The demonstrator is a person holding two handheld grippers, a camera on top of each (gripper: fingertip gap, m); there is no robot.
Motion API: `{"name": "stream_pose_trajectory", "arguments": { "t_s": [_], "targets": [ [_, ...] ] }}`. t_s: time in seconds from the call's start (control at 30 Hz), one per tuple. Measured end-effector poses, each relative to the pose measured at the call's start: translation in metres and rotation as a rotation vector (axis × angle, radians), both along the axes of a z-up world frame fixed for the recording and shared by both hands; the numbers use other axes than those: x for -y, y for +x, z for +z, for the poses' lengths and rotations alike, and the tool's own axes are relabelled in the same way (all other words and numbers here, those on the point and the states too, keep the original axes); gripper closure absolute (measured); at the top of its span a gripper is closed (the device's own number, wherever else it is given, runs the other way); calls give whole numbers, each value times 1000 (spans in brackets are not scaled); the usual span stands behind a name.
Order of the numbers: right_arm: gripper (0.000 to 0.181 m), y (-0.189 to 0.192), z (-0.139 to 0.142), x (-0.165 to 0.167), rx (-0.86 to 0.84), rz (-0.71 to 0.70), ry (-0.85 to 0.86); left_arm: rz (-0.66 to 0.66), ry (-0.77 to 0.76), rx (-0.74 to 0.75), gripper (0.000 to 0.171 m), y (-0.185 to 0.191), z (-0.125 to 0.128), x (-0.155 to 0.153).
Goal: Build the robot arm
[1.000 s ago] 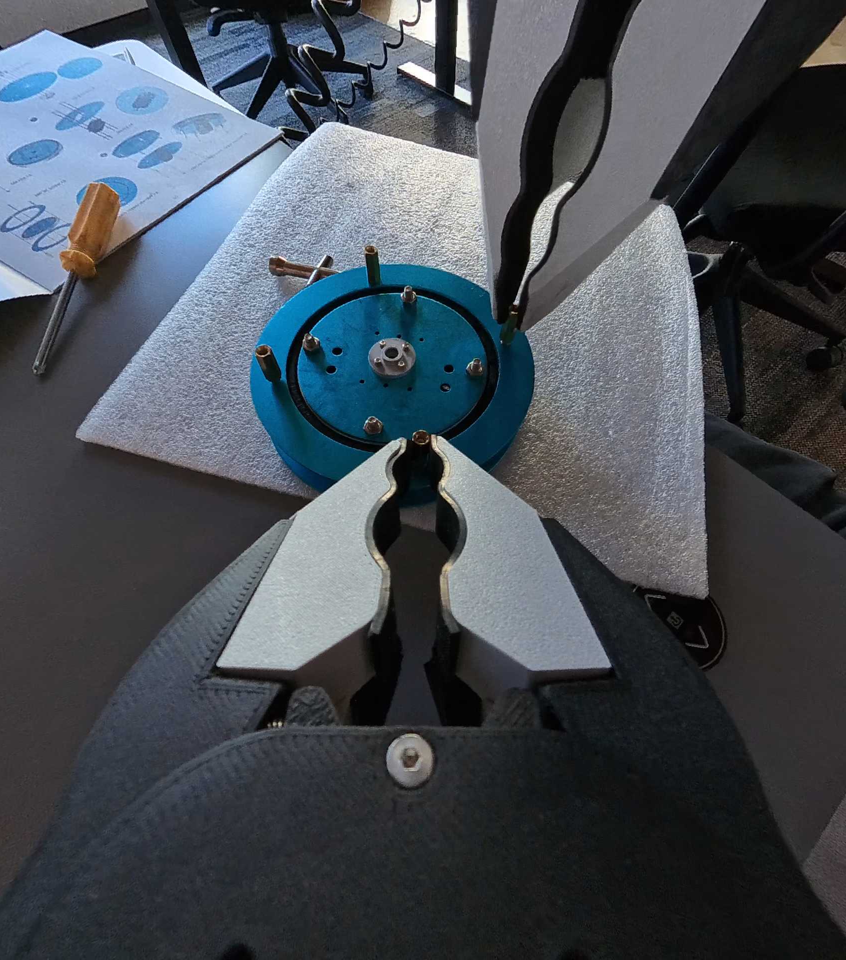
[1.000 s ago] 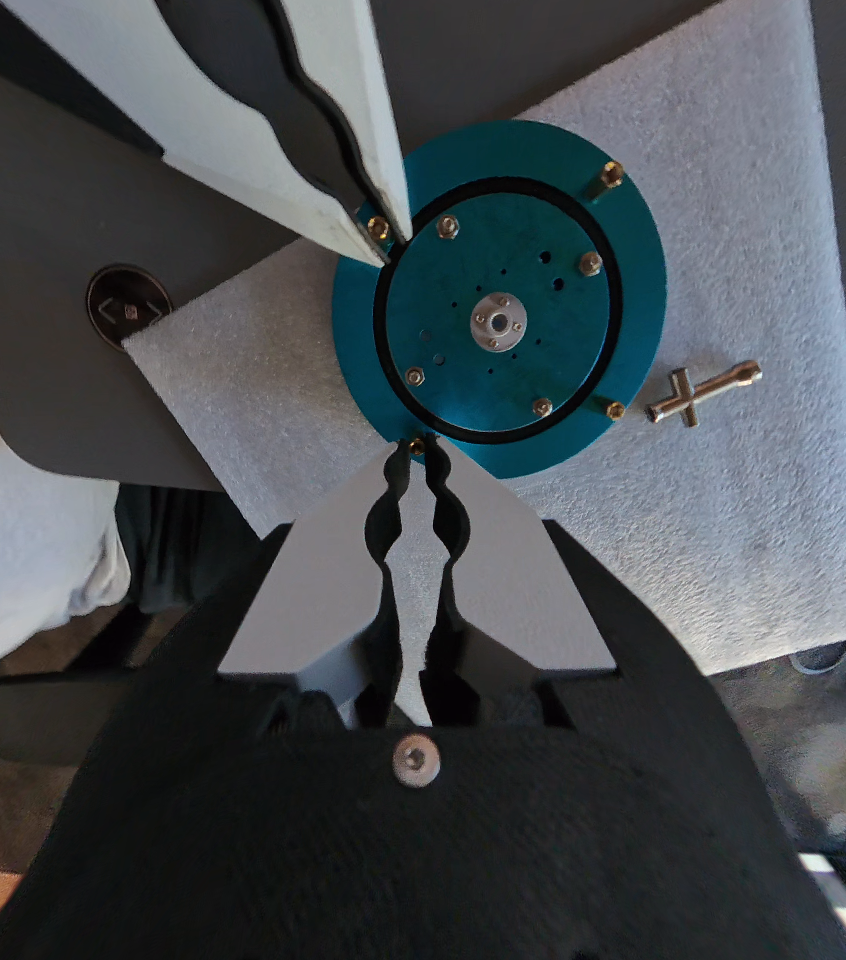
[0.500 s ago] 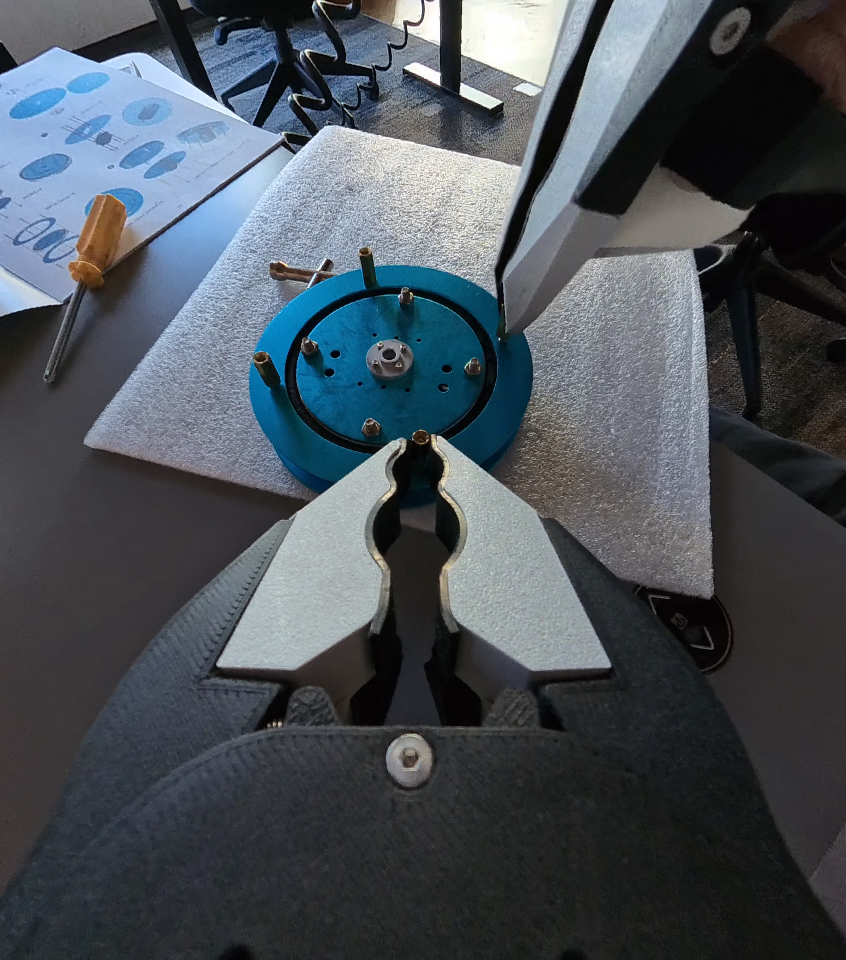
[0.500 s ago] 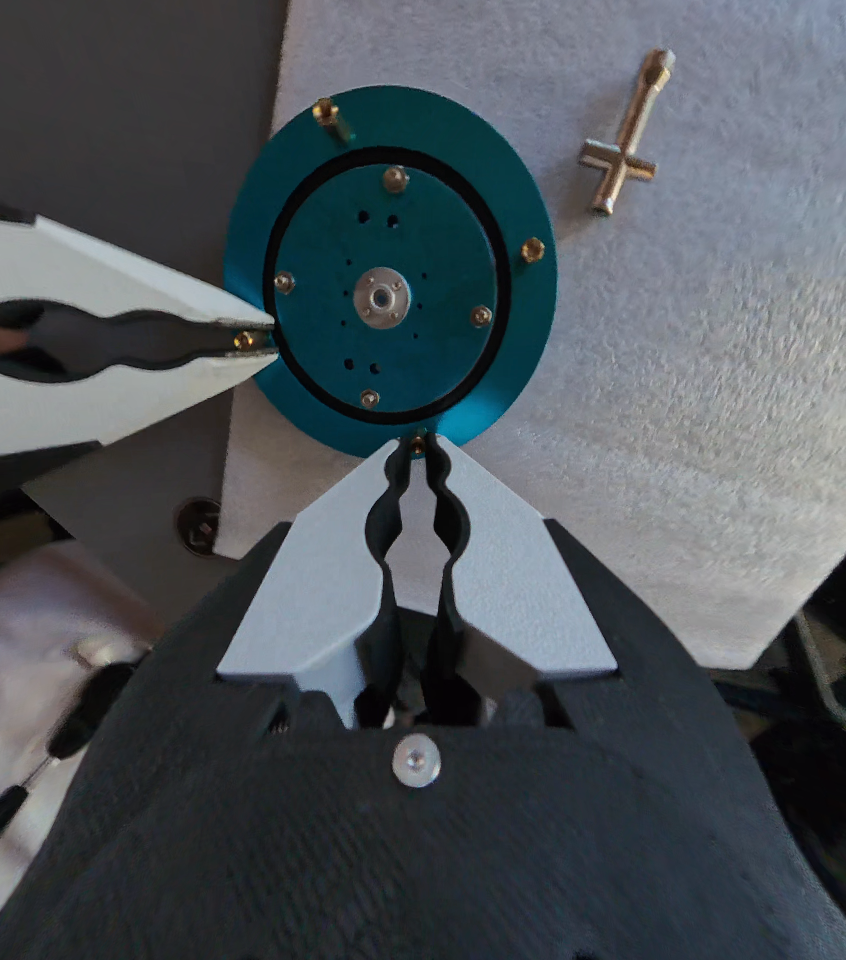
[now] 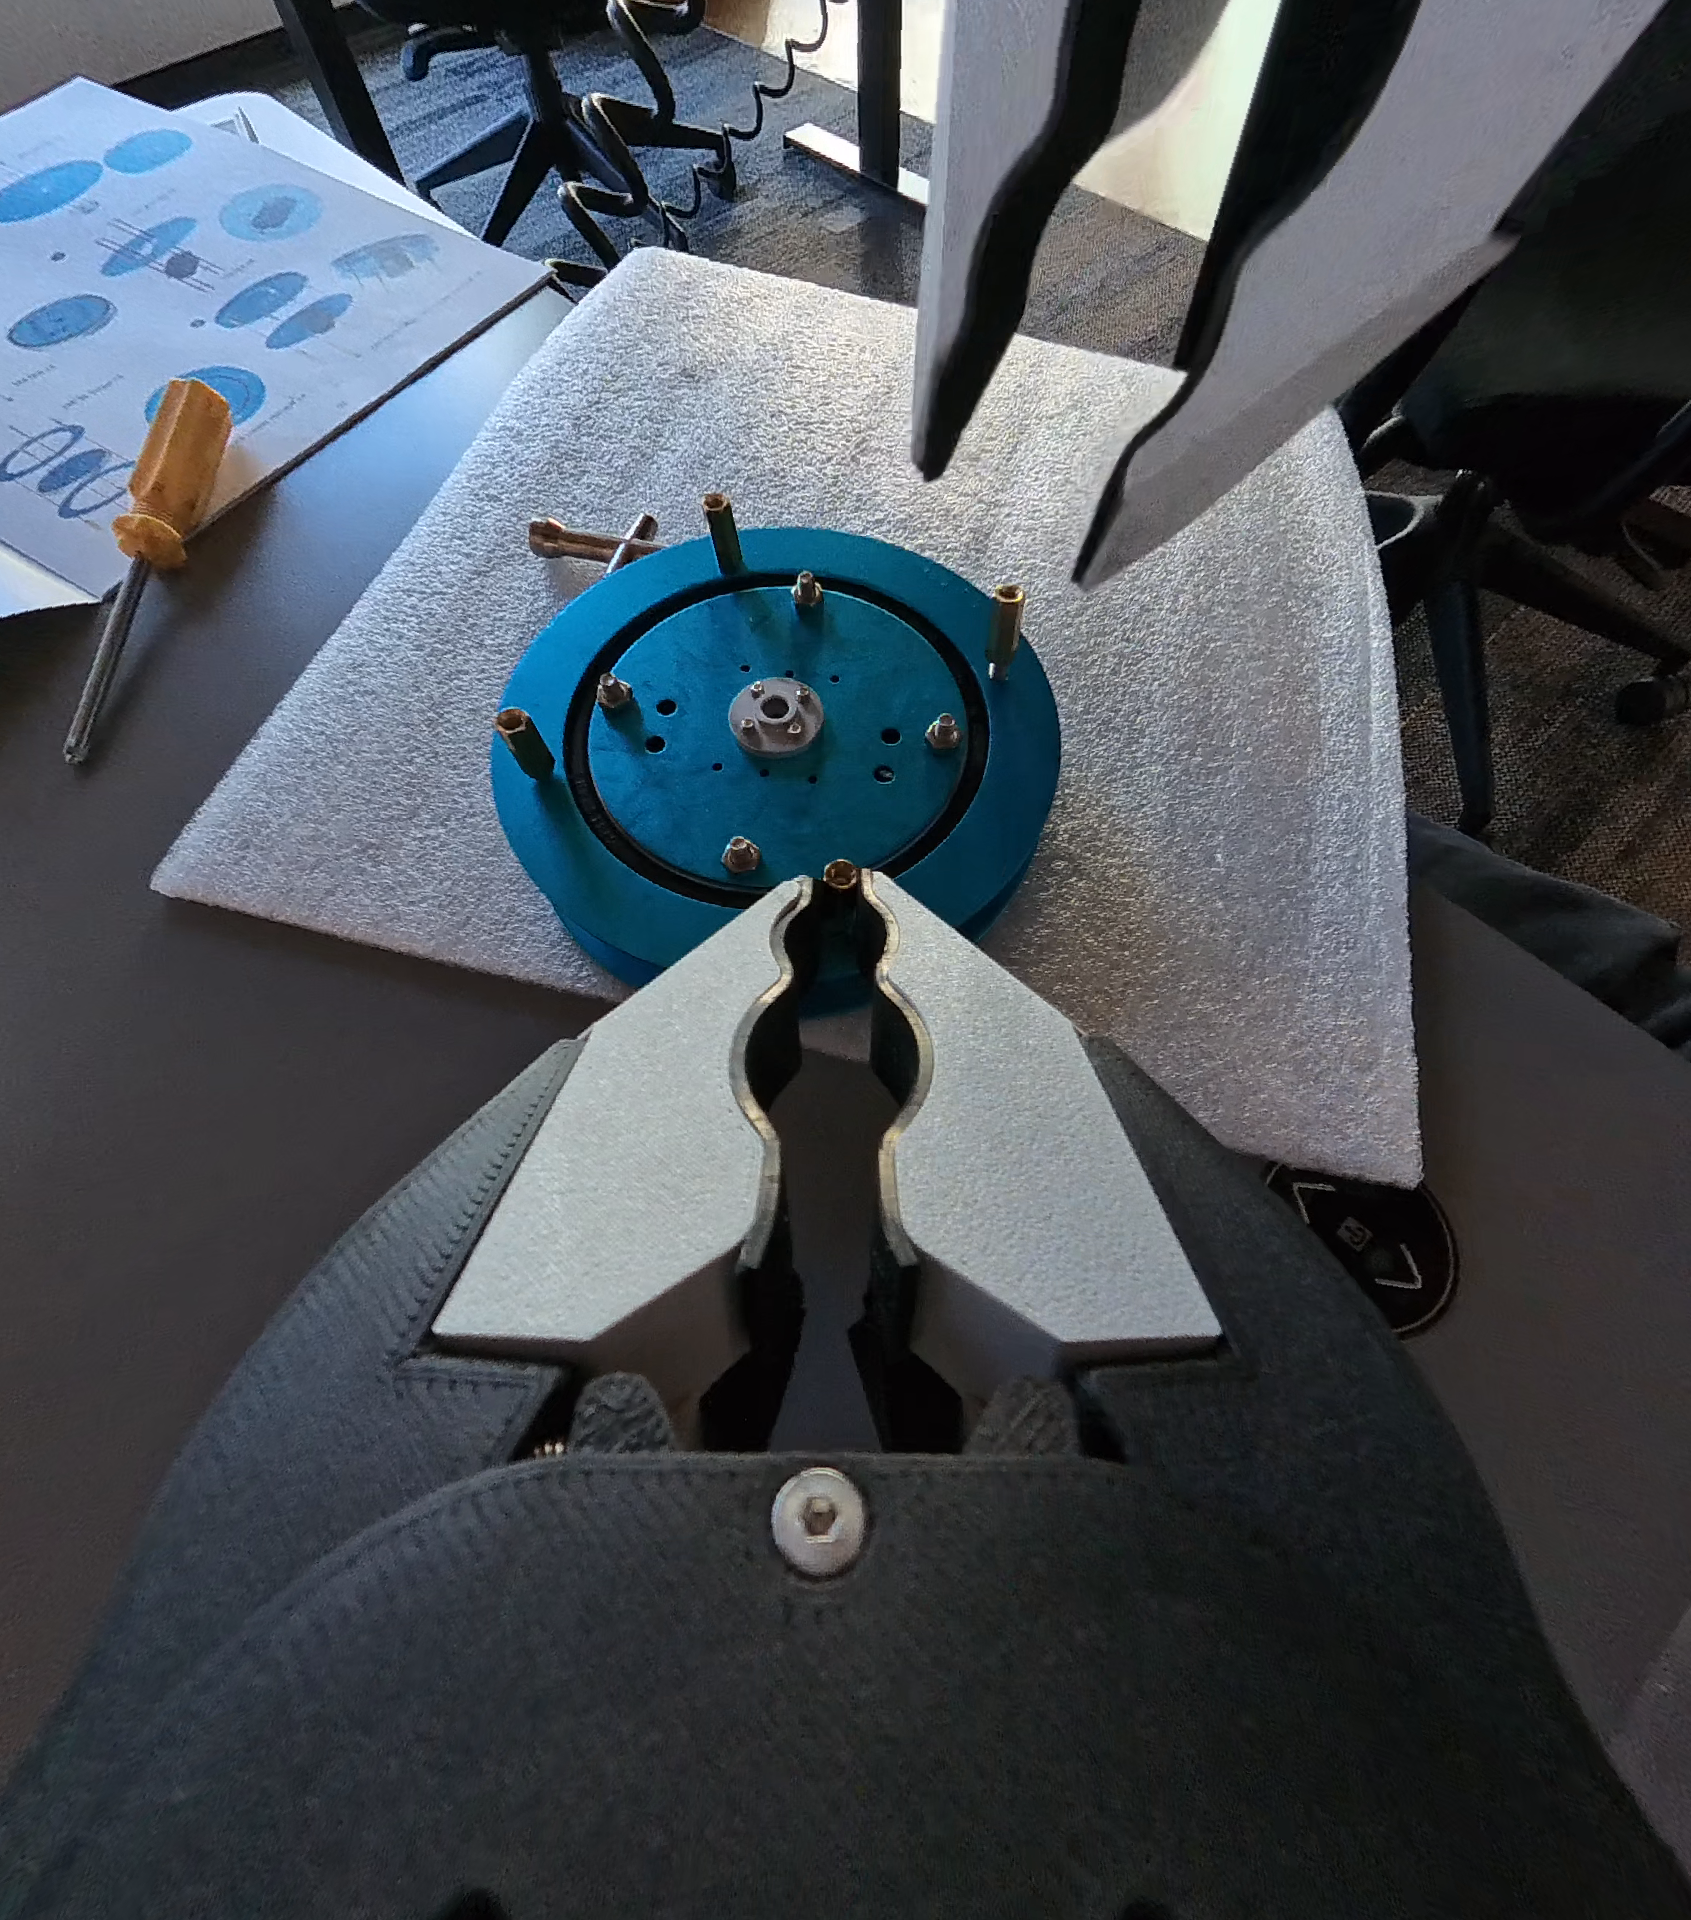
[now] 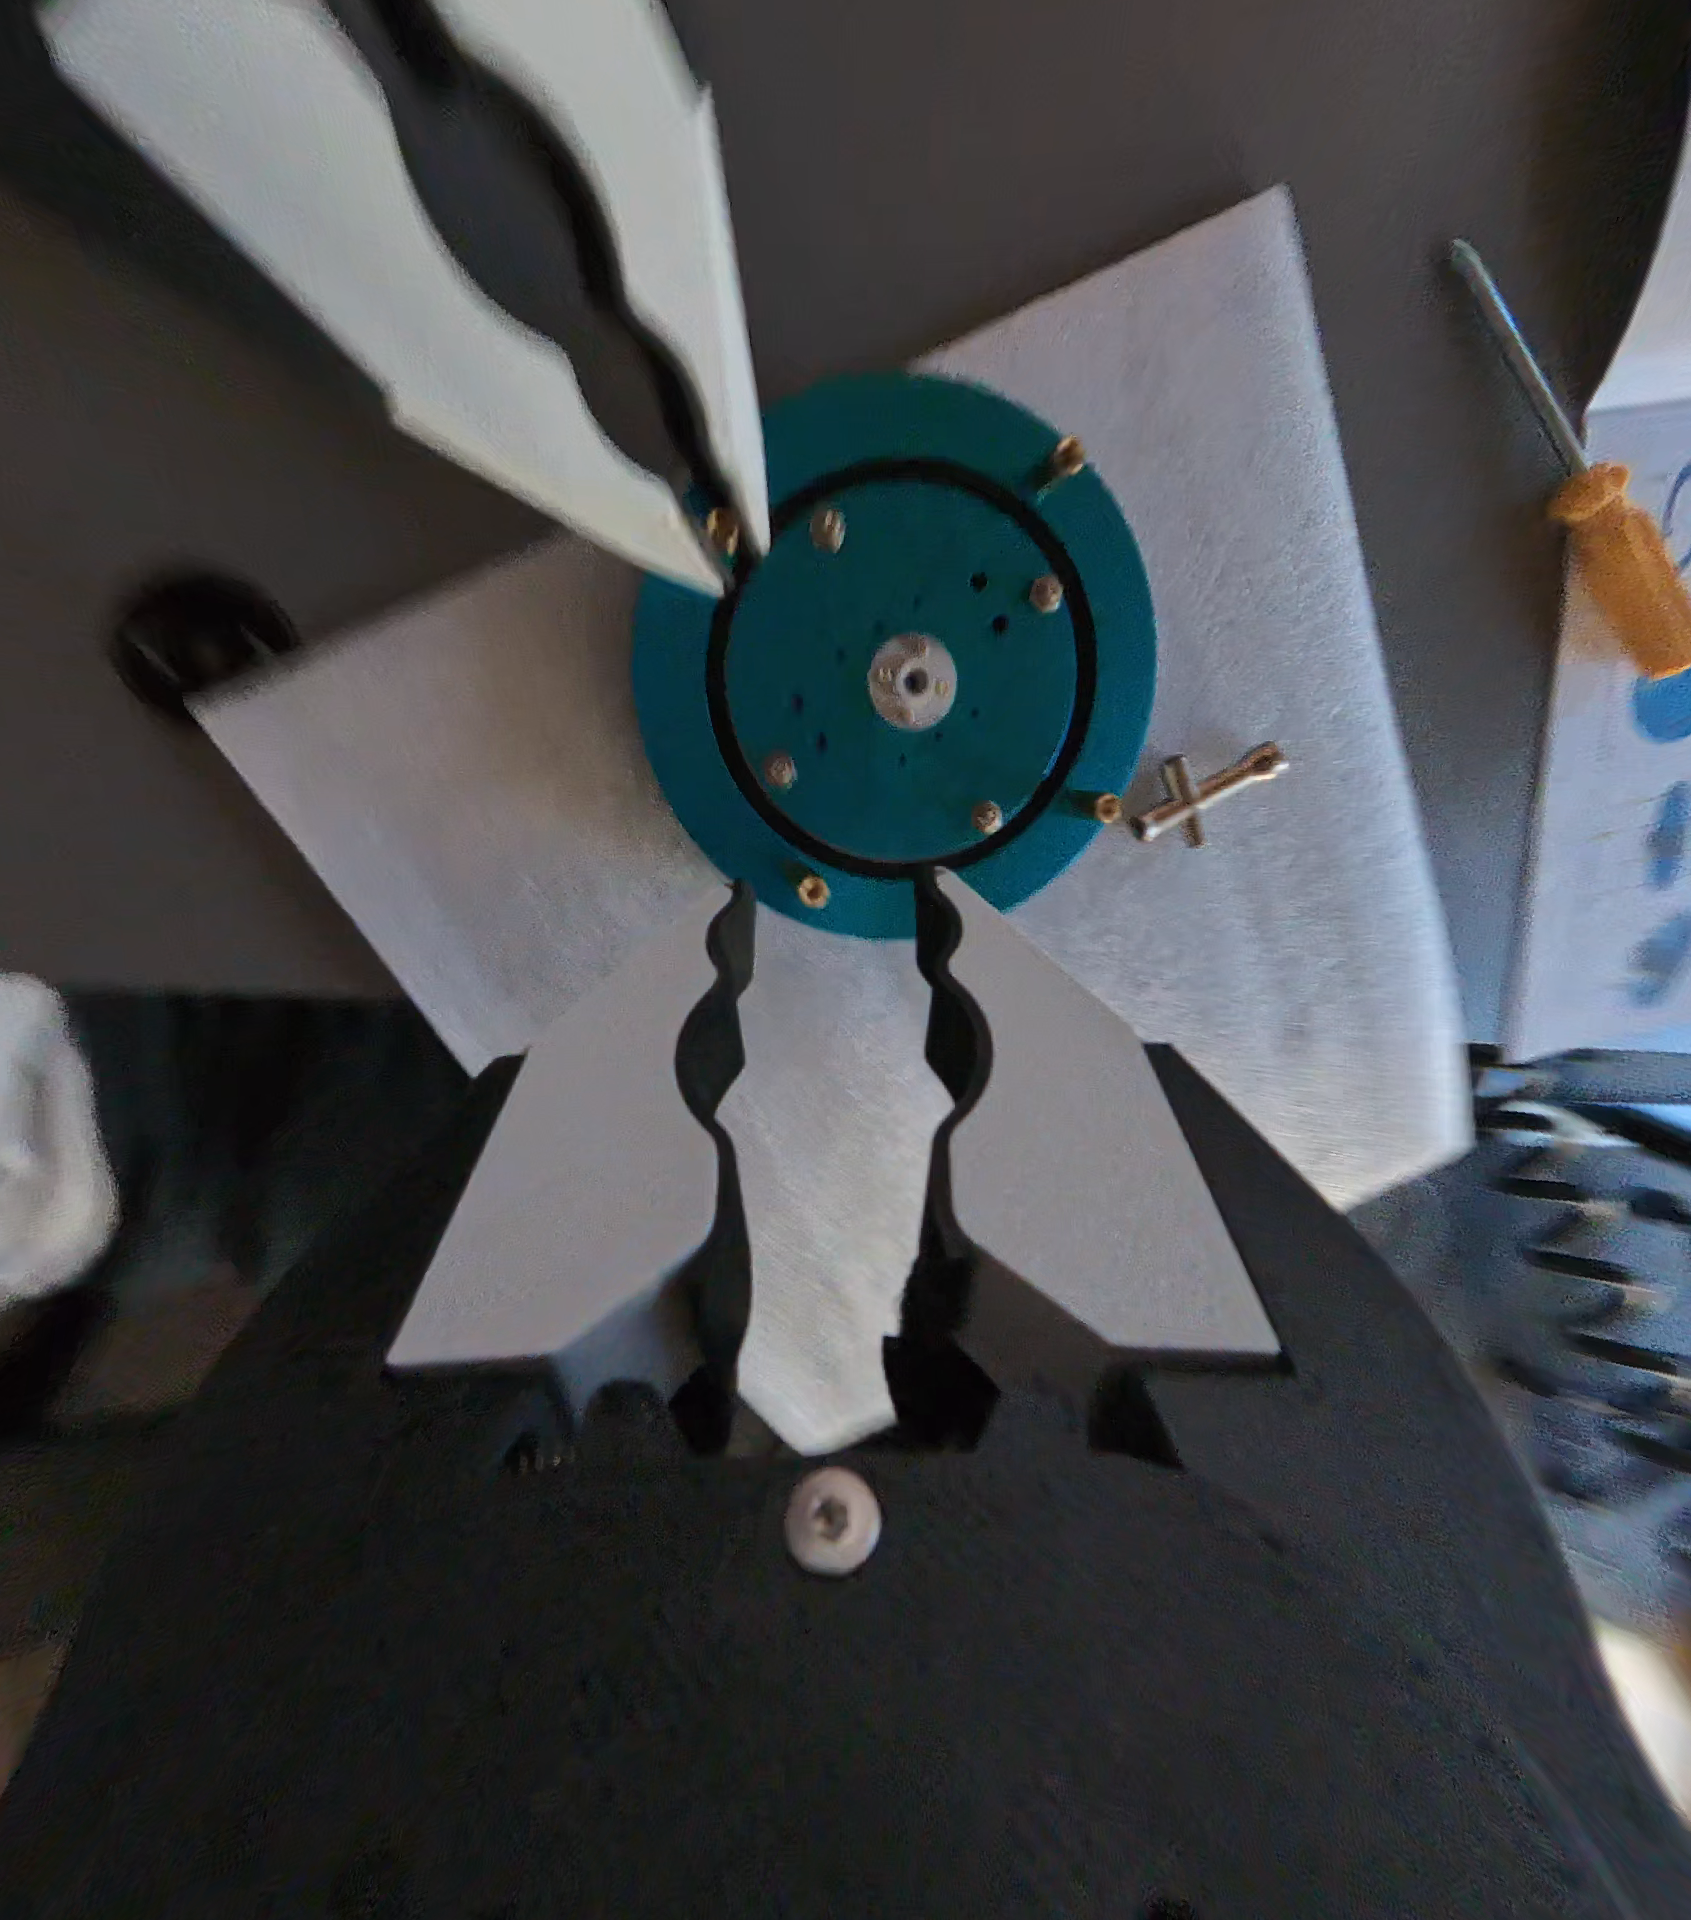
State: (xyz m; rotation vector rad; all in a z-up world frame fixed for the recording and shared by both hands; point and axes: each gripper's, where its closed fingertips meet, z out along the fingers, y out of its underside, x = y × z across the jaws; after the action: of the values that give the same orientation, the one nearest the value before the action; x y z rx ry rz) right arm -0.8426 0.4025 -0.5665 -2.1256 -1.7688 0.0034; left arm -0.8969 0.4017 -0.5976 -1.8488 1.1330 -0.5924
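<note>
Left wrist view: the left gripper [image 5: 839, 883] keeps its fingers pinched on the near brass standoff [image 5: 839, 876] at the rim of the blue disc [image 5: 1017, 748], which lies on the foam pad [image 5: 1236, 883] on the tabletop [image 5: 93, 1039]. The right gripper [image 5: 1007, 520], clamped on the far-right standoff [image 5: 1005, 623] half a second ago, has let go and now hangs above it, fingers spread.

Right wrist view: blurred by motion. The right fingers [image 6: 945, 914] stand apart and empty over the disc edge, the released standoff upright beside them. A cross wrench [image 6: 1205, 795] and screwdriver [image 6: 1630, 571] lie nearby.
</note>
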Motion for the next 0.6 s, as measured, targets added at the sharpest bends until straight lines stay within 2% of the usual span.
{"name": "stream_pose_trajectory", "arguments": {
  "t_s": [0.1, 0.2, 0.3, 0.37, 0.5, 0.6],
  "targets": [
    [158, 6, -8, 0, 164, 126, -2, -3, -3, 2, 167, 0, 0, 0],
    [164, 5, -18, 4, 213, 174, -68, -6, -9, 5, 167, 0, 0, 0],
    [176, 7, -24, 4, 261, 209, -65, -7, -13, 7, 167, 0, 0, 0],
    [176, 4, -24, 6, 253, 208, -75, -4, -11, 6, 167, 0, 0, 0],
    [176, 5, -26, 8, 188, 63, -149, -4, -14, 8, 167, 0, 0, -1],
    [177, 6, -27, 6, 92, -112, -189, -2, -9, 5, 167, 0, 0, -1]
  ]
}}
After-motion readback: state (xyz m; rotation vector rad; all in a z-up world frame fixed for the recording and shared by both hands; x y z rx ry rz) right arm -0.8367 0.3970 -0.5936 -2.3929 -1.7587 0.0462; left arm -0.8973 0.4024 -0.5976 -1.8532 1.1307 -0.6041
